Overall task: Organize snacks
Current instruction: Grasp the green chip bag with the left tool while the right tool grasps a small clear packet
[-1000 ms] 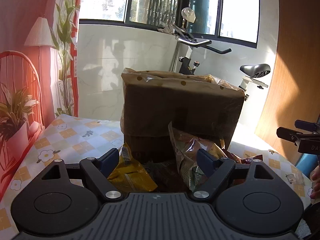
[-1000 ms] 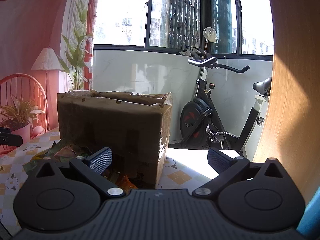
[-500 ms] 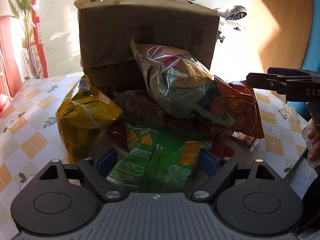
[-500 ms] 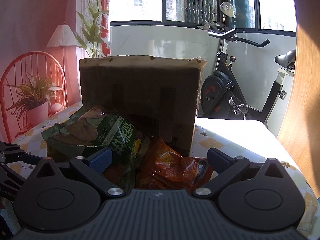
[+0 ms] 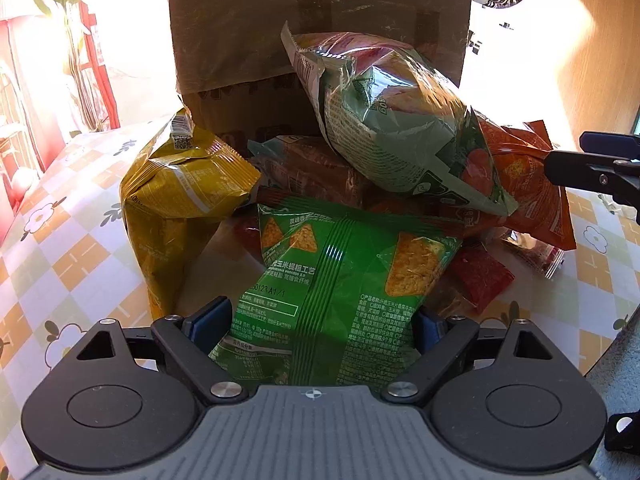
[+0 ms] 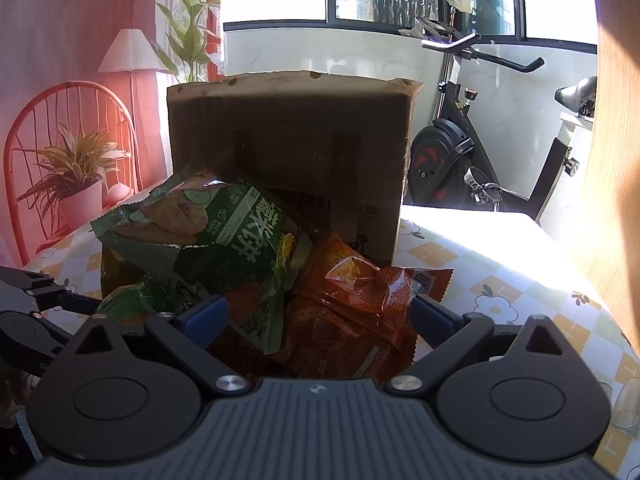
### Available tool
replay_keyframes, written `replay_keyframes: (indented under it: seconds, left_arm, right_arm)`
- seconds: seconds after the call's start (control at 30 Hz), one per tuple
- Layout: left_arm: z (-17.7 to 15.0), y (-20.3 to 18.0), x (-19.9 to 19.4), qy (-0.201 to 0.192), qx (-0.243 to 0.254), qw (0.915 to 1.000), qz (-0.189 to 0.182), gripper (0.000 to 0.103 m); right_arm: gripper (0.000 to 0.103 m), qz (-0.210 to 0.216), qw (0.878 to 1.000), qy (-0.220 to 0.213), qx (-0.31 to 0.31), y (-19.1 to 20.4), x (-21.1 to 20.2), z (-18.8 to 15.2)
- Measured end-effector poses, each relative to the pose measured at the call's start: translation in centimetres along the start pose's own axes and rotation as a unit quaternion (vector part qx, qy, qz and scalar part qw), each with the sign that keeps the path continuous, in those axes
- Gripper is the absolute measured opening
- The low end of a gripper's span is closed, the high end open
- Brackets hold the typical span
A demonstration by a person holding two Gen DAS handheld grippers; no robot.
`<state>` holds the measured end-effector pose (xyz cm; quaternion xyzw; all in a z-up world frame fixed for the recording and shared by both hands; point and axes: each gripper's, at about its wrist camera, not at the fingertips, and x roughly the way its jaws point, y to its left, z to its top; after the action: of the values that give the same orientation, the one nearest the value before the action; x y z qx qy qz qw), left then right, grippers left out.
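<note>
A pile of snack bags lies in front of a tall cardboard box (image 5: 320,20). My left gripper (image 5: 318,324) is open, low over the pile, and a green corn-chip bag (image 5: 340,280) lies between its fingers. A yellow bag (image 5: 180,192) stands to the left, and a pale green bag (image 5: 392,120) tops the heap. My right gripper (image 6: 318,314) is open with its jaws closing; an orange bag (image 6: 360,296) lies between them, and the pads do not visibly press on it. A dark green bag (image 6: 208,232) leans to its left.
The table (image 6: 500,264) has a checked cloth with flowers. An exercise bike (image 6: 472,152) stands behind it, and a wooden panel (image 6: 616,160) rises on the right. A red chair (image 6: 68,120) with a potted plant and a lamp (image 6: 130,52) are at the left.
Both grippers have tipped down and come closer to the pile. The green corn-chip bag now lies between the left fingers. The right fingers stand slightly closer together.
</note>
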<state>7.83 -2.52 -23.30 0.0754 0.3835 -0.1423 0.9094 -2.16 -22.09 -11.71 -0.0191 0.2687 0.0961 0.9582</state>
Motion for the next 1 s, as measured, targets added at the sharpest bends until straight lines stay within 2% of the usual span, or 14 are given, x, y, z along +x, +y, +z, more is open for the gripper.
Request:
replay_keyframes:
  seconds: [0.07,0.13,0.2,0.37,0.43,0.5,0.53,0.6,0.73,0.87,1.0]
  left_arm:
    - [0.0,0.2,-0.4,-0.005,-0.004,1.0,-0.005,0.08]
    - [-0.1,0.4,-1.3,-0.013,-0.008,0.9996,-0.022,0.078]
    - [-0.1,0.5,-2.1,-0.025,-0.015,0.9993,-0.023,0.078]
    - [-0.3,1.2,-4.1,-0.039,-0.056,0.9972,-0.03,0.077]
    - [-0.8,1.6,-4.9,-0.041,-0.072,0.9962,-0.024,0.077]
    - [-1.1,1.7,-5.4,-0.048,-0.08,0.9954,-0.023,0.078]
    - [-1.1,1.8,-5.5,-0.05,-0.08,0.9953,-0.023,0.078]
    - [-1.1,1.8,-5.7,-0.05,-0.077,0.9953,-0.028,0.078]
    - [-1.3,1.7,-5.7,-0.056,-0.073,0.995,-0.04,0.078]
    - [-1.4,2.0,-6.7,-0.079,-0.078,0.9927,-0.047,0.078]
    - [-1.2,2.7,-7.8,-0.106,-0.093,0.9889,-0.048,0.078]
  right_arm:
    - [0.083,0.009,1.0,0.005,-0.002,0.2,0.0,-0.2]
    - [0.078,0.012,1.0,0.012,-0.006,0.5,0.0,-0.3]
    - [0.067,0.02,0.999,0.02,-0.015,1.0,-0.1,-0.3]
    - [0.051,0.06,0.997,0.033,-0.038,2.0,-0.4,-0.3]
    - [0.044,0.081,0.995,0.039,-0.053,2.8,-0.4,-0.4]
    - [0.032,0.105,0.991,0.051,-0.071,3.7,-0.2,-0.6]
    - [0.029,0.113,0.989,0.058,-0.081,4.0,0.0,-0.7]
    - [0.018,0.131,0.984,0.071,-0.099,4.8,0.6,-0.9]
    - [0.017,0.166,0.966,0.113,-0.161,6.5,2.5,-1.1]
    - [0.018,0.171,0.948,0.14,-0.227,7.7,4.3,-1.2]
    - [0.03,0.175,0.933,0.159,-0.271,8.7,5.9,-1.3]
